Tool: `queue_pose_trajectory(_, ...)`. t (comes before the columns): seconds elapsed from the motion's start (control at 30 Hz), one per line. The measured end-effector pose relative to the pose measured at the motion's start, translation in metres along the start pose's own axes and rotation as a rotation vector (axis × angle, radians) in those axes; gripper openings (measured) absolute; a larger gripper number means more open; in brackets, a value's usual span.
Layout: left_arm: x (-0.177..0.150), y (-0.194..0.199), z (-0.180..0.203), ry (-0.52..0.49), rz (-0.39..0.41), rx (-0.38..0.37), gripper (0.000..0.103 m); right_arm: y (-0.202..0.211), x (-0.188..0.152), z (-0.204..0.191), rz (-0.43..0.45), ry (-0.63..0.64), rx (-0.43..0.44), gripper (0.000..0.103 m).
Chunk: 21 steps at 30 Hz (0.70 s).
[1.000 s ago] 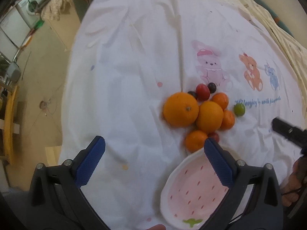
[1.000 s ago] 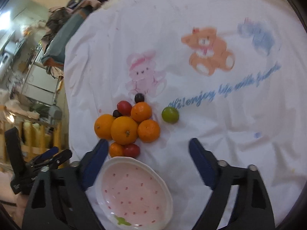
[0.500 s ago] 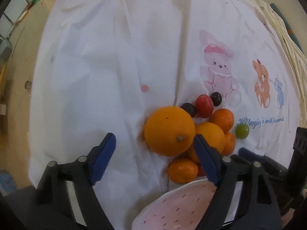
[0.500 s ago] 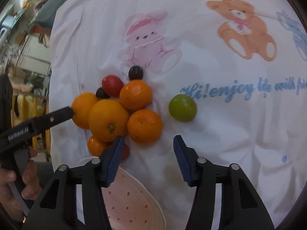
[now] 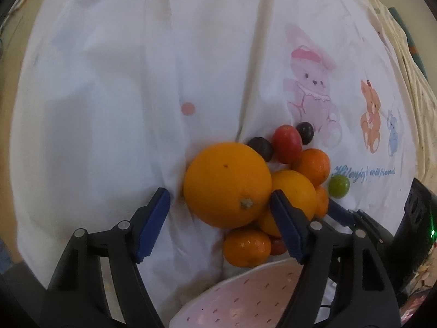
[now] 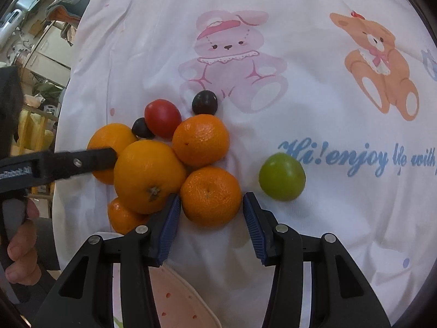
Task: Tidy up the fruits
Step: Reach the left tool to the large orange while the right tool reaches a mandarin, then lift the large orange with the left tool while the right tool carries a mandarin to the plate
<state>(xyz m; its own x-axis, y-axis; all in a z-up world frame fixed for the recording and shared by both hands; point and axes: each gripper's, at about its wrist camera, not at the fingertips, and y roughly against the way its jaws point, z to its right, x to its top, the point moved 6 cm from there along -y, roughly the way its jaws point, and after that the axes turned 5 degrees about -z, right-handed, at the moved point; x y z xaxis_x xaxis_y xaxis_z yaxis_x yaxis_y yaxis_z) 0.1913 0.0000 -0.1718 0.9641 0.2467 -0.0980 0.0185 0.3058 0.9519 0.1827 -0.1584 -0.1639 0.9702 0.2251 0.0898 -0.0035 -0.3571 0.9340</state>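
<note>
While both sets of fingers are closing, the left gripper [image 5: 218, 213] straddles the big orange [image 5: 227, 184], pads not yet touching, and the right gripper [image 6: 211, 229] brackets a mandarin [image 6: 210, 195] near the plate [image 6: 174, 298].

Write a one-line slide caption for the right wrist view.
Right gripper closing around a mandarin beside a green fruit.

Both grippers are lower and closer to the fruit pile than a second ago, the left gripper [image 5: 218, 205] narrowing around the large orange [image 5: 228, 184] and the right gripper [image 6: 210, 205] closing around a near mandarin [image 6: 210, 195].
</note>
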Motion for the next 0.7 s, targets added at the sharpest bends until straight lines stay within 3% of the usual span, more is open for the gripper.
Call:
queue_pose_trajectory(0.03,0.001,0.0,-0.001,0.008,0.001,-0.008,0.072,0.0,0.0,-0.001,0.002,0.003,0.003,0.048)
queue_pose_trajectory(0.1,0.001,0.003,0.004,-0.008,0.015,-0.028,0.056,0.0,0.001,0.001,0.009,0.003,0.01,0.047)
queue_pose_trajectory(0.43,-0.004,0.016,0.007,-0.079,0.068,0.055,0.052,0.004,-0.003,-0.006,0.026,0.025,0.016,0.046)
queue_pose_trajectory(0.7,-0.01,0.034,0.005,-0.121,0.122,0.074,0.051,0.016,-0.01,0.0,0.051,0.016,0.008,0.046)
